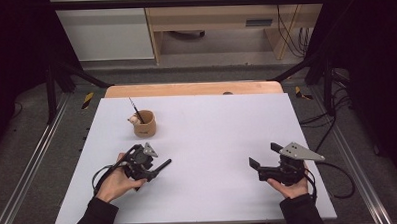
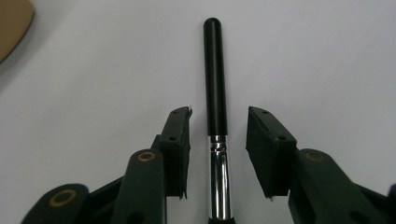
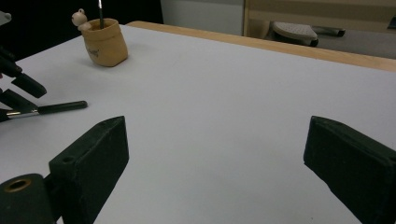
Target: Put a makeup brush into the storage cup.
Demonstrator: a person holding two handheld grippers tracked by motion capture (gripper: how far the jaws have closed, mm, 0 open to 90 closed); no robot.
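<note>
A makeup brush [image 2: 215, 74] with a black handle and a chrome ferrule lies between the jaws of my left gripper [image 2: 219, 113], handle pointing away. Both pads stand off from it with a gap on each side, so the gripper is open around it. In the high view the left gripper [image 1: 151, 168] is at the front left of the white table, and the brush [image 1: 162, 165] sticks out to its right. My right gripper [image 1: 264, 155] rests at the front right, jaws wide open with nothing between them. In the right gripper view that gripper [image 3: 217, 128] faces bare table, with the brush [image 3: 60, 108] far to its left.
A small tan pouch-shaped holder [image 1: 144, 126] stands behind the left gripper, with a thin dark stick and a little figure in it. The holder [image 3: 103, 42] is at the far left of the right gripper view. The white table cover [image 1: 212, 136] ends at a wooden far edge [image 1: 193, 88].
</note>
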